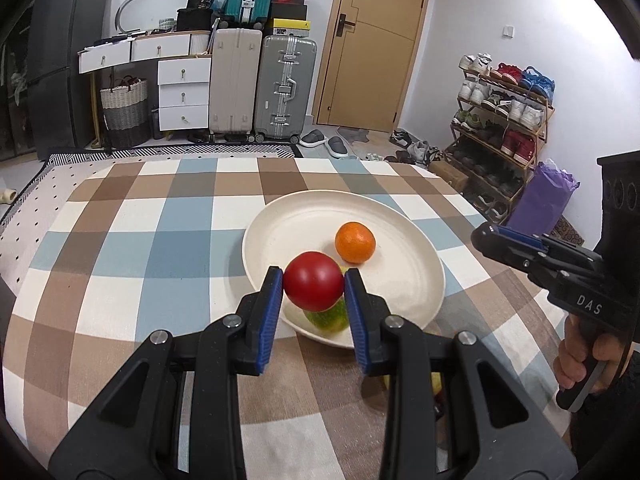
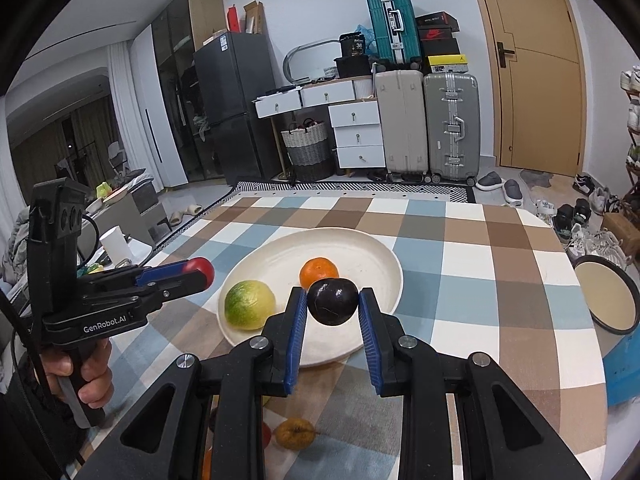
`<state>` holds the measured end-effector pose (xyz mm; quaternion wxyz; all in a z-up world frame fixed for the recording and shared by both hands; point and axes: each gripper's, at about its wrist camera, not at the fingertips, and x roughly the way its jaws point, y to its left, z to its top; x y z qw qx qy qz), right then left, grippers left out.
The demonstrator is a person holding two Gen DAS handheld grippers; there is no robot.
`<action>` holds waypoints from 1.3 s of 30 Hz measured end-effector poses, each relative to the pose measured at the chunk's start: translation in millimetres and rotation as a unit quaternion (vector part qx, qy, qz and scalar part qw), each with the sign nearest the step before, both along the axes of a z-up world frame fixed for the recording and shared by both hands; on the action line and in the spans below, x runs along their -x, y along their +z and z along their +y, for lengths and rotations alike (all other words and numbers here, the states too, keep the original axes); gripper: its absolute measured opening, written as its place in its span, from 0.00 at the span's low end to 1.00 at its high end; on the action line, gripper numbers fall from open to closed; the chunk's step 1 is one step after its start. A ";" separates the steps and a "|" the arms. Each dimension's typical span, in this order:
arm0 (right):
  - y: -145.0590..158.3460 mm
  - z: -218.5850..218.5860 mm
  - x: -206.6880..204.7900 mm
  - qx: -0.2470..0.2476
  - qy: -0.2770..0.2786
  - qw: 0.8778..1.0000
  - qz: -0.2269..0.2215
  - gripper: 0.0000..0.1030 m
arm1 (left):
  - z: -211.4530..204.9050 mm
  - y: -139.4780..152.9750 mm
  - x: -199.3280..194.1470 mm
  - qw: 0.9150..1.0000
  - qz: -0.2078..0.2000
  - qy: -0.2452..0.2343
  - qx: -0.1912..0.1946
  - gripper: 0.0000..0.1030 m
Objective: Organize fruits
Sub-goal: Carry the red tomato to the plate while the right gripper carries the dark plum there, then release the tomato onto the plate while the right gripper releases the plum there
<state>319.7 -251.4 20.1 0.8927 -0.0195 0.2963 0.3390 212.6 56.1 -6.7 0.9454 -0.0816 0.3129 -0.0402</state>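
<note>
From the left wrist view, the left gripper has its jaws pinching a red fruit, held above the near rim of a cream plate on the checked counter. An orange sits on the plate; a green-yellow fruit lies there too, partly hidden behind the red one. The right gripper shows at the right edge.

From the right wrist view, the right gripper has its jaws clamped on a dark purple fruit over the plate. A brownish-yellow fruit lies on the counter below the gripper.
</note>
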 end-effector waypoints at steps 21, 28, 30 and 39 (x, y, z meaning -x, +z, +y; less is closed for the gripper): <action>-36.8 33.1 -26.4 0.050 0.002 0.998 0.047 0.26 | 12.9 -28.3 -42.7 0.999 0.025 0.018 0.012 0.28; -42.1 37.1 -28.1 0.056 0.004 0.997 0.051 0.26 | 13.5 -28.2 -44.6 0.999 0.025 0.018 0.014 0.28; -41.3 36.8 -28.0 0.051 0.006 0.997 0.051 0.29 | 13.3 -27.8 -44.2 0.999 0.025 0.018 0.014 0.28; -41.0 37.0 -26.9 0.056 0.004 0.997 0.049 0.35 | 21.6 -37.7 -51.9 0.998 0.047 0.034 0.028 0.28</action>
